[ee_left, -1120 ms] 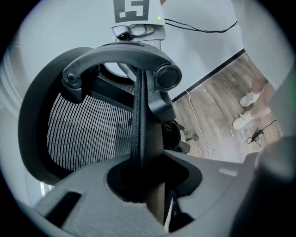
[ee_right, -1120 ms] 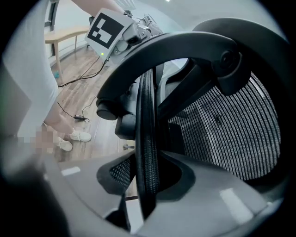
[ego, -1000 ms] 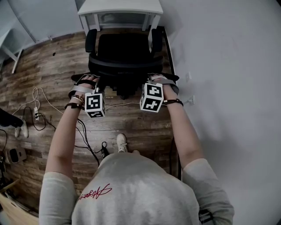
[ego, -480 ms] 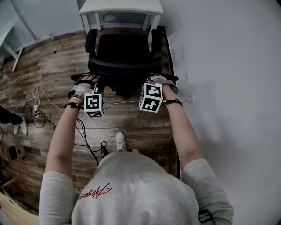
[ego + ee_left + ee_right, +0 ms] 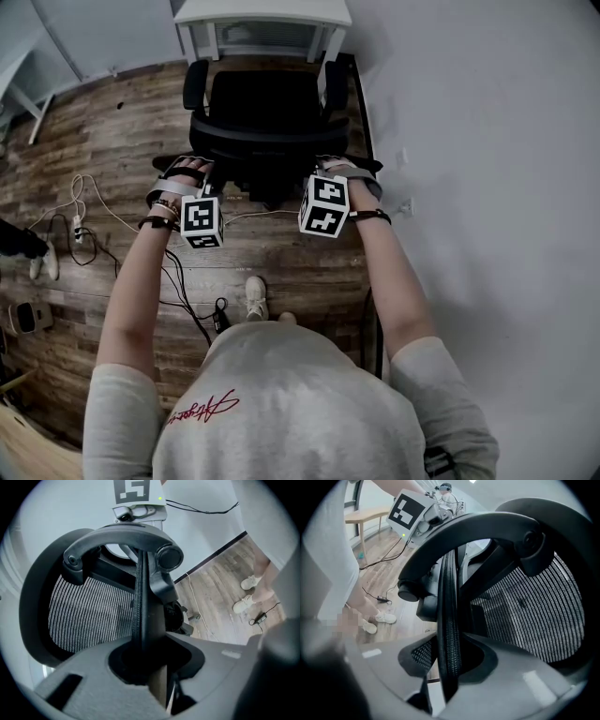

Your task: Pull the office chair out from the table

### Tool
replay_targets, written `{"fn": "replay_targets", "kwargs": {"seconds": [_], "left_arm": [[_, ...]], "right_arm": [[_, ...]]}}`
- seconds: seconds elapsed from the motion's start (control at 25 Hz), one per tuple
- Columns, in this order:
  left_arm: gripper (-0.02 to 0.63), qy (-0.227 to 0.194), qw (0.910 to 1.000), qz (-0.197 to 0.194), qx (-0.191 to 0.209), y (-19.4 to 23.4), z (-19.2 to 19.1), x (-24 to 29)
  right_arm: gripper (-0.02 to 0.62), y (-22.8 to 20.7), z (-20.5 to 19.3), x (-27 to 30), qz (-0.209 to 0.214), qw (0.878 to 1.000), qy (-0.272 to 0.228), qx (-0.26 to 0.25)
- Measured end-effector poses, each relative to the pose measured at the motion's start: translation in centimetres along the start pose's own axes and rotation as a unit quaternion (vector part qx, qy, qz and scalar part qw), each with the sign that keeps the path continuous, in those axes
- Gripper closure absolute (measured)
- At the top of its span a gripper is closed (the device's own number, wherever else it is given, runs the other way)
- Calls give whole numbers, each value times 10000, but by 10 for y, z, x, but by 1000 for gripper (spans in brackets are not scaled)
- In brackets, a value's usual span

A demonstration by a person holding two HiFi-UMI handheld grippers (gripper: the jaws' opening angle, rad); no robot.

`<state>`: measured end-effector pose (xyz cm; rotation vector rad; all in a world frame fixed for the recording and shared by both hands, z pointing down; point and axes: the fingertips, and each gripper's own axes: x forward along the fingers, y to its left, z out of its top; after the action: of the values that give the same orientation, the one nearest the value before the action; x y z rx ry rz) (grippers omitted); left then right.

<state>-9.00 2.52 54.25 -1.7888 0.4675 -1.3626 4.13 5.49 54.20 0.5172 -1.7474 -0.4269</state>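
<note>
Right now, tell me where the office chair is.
In the head view the office chair stands top centre, facing the white table, with the wall close at right. The left gripper and right gripper clamp its backrest rim.

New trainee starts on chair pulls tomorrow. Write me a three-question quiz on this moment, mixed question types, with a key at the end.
1. True or false: the left gripper and the right gripper each have their jaws shut on the rim of the office chair's backrest.
2. Which way does the chair's seat face? A: toward the white table. B: toward the person. C: toward the side wall.
3. What lies loose on the wooden floor to the person's left?

Key: 1 true; 2 A; 3 cables.
</note>
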Motion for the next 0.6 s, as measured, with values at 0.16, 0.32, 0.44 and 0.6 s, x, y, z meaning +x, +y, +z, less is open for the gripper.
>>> {"fn": "replay_targets", "kwargs": {"seconds": [0.16, 0.32, 0.44, 0.6], "left_arm": [[522, 15, 10000, -2, -20, 1, 0, -1], [522, 32, 10000, -28, -67, -1, -1, -5], [523, 41, 10000, -7, -82, -2, 2, -8], [522, 66, 9999, -3, -90, -4, 3, -8]], "right_arm": [[488, 1, 0, -2, 19, 10000, -5, 9], [488, 1, 2, -5, -4, 10000, -12, -42], [488, 4, 2, -7, 20, 10000, -21, -59], [488, 5, 1, -7, -24, 9999, -33, -94]]}}
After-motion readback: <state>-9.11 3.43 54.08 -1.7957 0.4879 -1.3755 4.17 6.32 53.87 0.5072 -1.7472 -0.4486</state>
